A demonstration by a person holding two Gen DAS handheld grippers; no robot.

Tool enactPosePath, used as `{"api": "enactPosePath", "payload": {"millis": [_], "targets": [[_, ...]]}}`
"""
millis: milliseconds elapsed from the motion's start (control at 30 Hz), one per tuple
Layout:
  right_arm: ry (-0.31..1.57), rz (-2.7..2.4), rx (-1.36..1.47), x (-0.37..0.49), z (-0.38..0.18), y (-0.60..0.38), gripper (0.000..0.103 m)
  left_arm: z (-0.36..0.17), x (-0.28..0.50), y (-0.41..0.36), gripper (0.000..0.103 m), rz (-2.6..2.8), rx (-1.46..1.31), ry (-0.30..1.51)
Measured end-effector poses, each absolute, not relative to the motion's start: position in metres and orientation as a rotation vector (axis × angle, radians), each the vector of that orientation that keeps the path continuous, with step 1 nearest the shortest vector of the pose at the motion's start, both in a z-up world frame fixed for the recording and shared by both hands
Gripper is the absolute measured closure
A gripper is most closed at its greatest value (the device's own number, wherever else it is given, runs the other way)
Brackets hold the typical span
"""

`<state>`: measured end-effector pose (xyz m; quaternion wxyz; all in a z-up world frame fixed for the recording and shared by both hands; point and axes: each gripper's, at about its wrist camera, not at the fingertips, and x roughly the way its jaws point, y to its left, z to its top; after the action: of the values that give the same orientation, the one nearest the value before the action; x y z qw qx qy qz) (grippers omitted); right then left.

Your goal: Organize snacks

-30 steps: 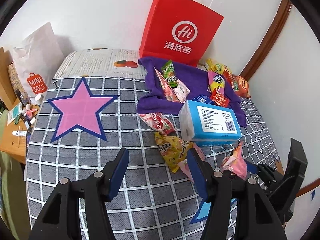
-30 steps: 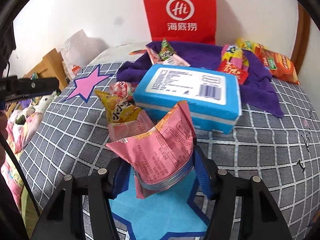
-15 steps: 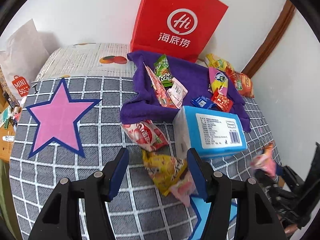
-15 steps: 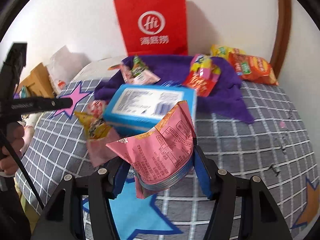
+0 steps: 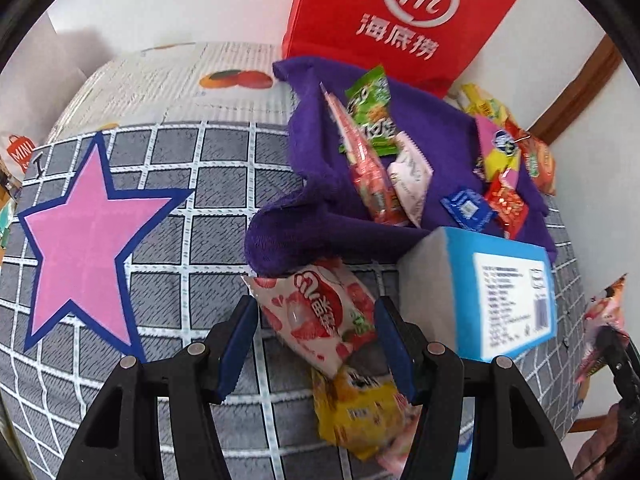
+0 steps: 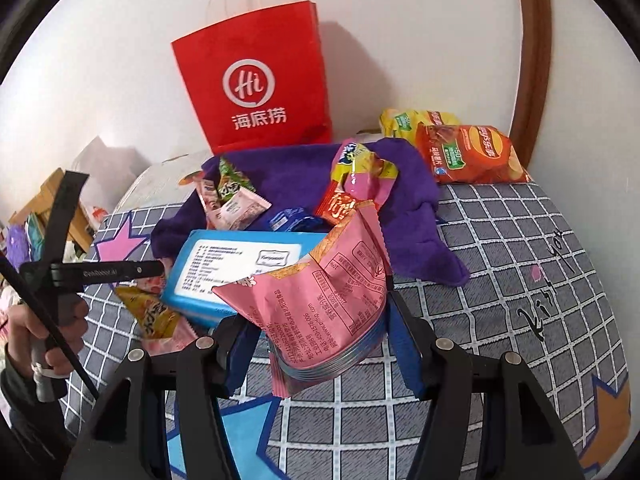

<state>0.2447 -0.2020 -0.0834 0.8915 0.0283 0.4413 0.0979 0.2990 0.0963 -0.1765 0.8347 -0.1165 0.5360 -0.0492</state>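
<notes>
My left gripper (image 5: 316, 336) stands open low over the grey checked bedspread (image 5: 200, 216). A white-and-red strawberry snack packet (image 5: 320, 316) lies between its blue pads, which do not press on it. A yellow packet (image 5: 360, 412) lies just under that one. My right gripper (image 6: 320, 340) is shut on a pink snack packet (image 6: 324, 296), held up above the bedspread near a light blue star (image 6: 232, 432). The same pink packet (image 5: 604, 320) shows at the right edge of the left wrist view. Several more snacks lie on a purple cloth (image 5: 312, 160).
A blue box (image 5: 500, 296) lies right of the strawberry packet. A red paper bag (image 6: 256, 80) stands against the back wall, with chip bags (image 6: 468, 152) to its right. A pink star (image 5: 84, 232) marks the bedspread at left. A hand (image 6: 60, 332) holds the left gripper.
My left gripper came forward and down, so the strawberry packet now sits between its fingers. My right gripper carried the pink packet rightward and slightly up, away from the blue box.
</notes>
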Motion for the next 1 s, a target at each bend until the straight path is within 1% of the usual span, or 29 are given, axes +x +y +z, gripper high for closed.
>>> {"api": "enactPosePath", "payload": {"millis": [200, 333, 367, 400, 533, 667, 1000], "targets": [[0.928, 0.208, 0.068, 0.248, -0.091, -0.202, 0.043, -0.19, 0.309, 0.089, 0.045, -0.097, -0.231, 1.16], [0.939, 0.215, 0.064, 0.249, -0.095, -0.2, 0.043, -0.19, 0.31, 0.085, 0.047, -0.086, -0.195, 1.155], [0.942, 0.215, 0.064, 0.249, -0.096, -0.2, 0.043, -0.19, 0.309, 0.085, 0.051, -0.079, -0.186, 1.151], [0.943, 0.212, 0.064, 0.249, -0.096, -0.2, 0.043, -0.19, 0.309, 0.085, 0.057, -0.075, -0.179, 1.149], [0.942, 0.211, 0.058, 0.245, -0.095, -0.199, 0.043, -0.184, 0.305, 0.093, 0.064, -0.077, -0.199, 1.132], [0.937, 0.207, 0.061, 0.236, -0.089, -0.199, 0.043, -0.167, 0.293, 0.107, 0.067, -0.072, -0.236, 1.086], [0.917, 0.188, 0.081, 0.203, -0.063, -0.197, 0.043, -0.11, 0.241, 0.112, 0.067, -0.112, -0.227, 0.966]]}}
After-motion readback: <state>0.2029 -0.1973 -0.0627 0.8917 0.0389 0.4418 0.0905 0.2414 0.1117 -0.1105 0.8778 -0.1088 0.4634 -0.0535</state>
